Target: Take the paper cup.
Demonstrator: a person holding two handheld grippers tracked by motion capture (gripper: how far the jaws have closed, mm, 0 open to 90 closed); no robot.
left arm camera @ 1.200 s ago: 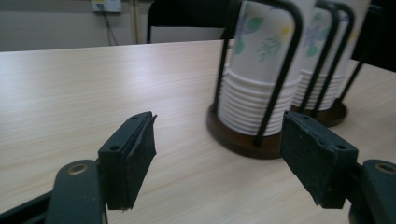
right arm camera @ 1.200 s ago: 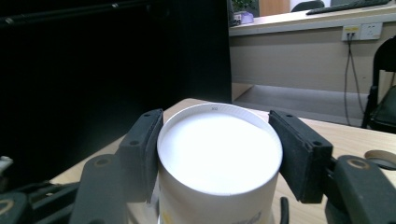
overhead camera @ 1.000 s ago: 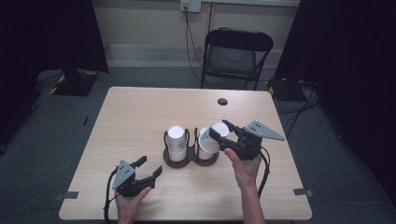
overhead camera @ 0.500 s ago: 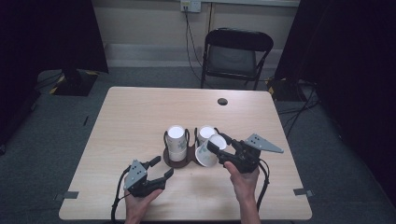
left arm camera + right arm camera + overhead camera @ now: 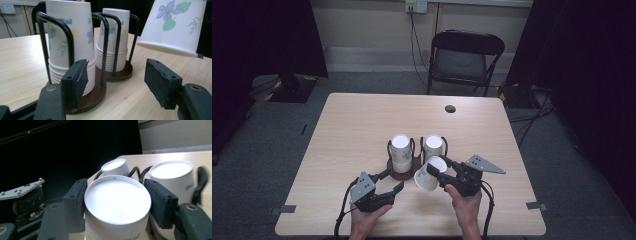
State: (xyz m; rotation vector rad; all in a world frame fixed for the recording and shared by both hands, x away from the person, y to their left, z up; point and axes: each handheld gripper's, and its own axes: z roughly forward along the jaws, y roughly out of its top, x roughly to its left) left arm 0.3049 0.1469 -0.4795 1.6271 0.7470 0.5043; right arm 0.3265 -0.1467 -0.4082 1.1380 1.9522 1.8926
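Holding a single cup (image 5: 428,174) in my right gripper (image 5: 441,172), I have it upside down and tipped, its closed base toward the two stacks and its open rim down toward the table (image 5: 352,130). It hangs clear of the wood, just in front of the right stack (image 5: 433,147) in the holder (image 5: 401,174). In the right gripper view the jaws are clamped on either side of the cup near its base.

The cup's long axis leans from the gripper down and to my left, so the rim faces my left gripper (image 5: 388,186). In the left gripper view the cup floats above and to the right of the far jaw, not between the jaws and touching neither.

My left gripper sits low on the table, just in front of the holder, jaws spread wide and gripping nothing. In its own view the near pad (image 5: 75,81) is close against the base of the left stack (image 5: 401,152); I cannot tell whether it touches.

I judge the right hand has the cup alone, with the left nearer the holder, ready to steady it.
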